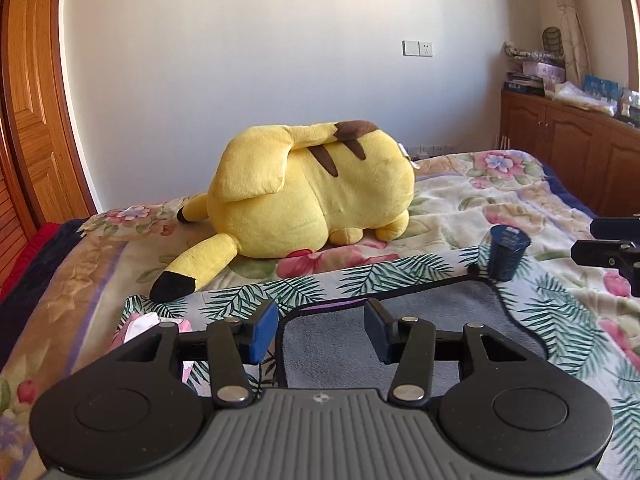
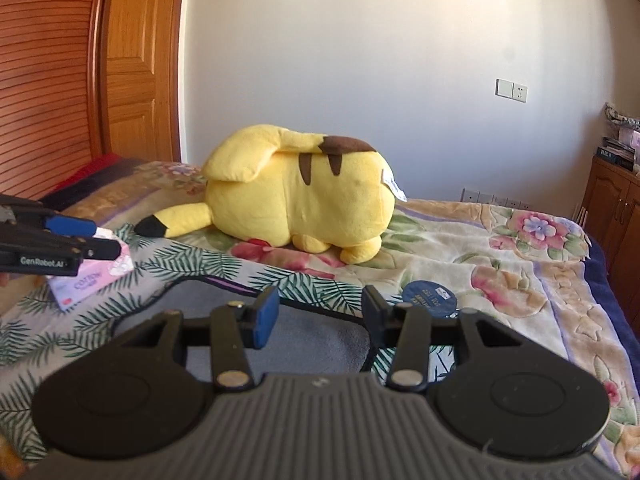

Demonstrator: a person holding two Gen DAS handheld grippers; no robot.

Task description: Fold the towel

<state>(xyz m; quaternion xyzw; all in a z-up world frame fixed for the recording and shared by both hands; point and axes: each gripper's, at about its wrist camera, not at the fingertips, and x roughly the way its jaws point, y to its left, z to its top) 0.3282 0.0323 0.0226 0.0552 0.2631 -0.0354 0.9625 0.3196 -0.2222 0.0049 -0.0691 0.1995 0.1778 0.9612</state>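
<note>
A grey towel (image 1: pixel 432 320) with a dark edge lies flat on a palm-leaf cloth (image 1: pixel 248 292) on the bed; it also shows in the right wrist view (image 2: pixel 316 336). My left gripper (image 1: pixel 320 330) is open and empty, just above the towel's near left part. My right gripper (image 2: pixel 320 316) is open and empty over the towel's near right part. The right gripper also shows at the right edge of the left view (image 1: pixel 612 252). The left gripper also shows at the left edge of the right view (image 2: pixel 88 236).
A big yellow plush toy (image 1: pixel 312 192) lies on the floral blanket (image 1: pixel 500 196) behind the towel. A dark blue cup (image 1: pixel 508 252) stands at the towel's far right corner. A pink tissue pack (image 2: pixel 92 276) lies left of the towel. A wooden cabinet (image 1: pixel 568 148) stands right of the bed.
</note>
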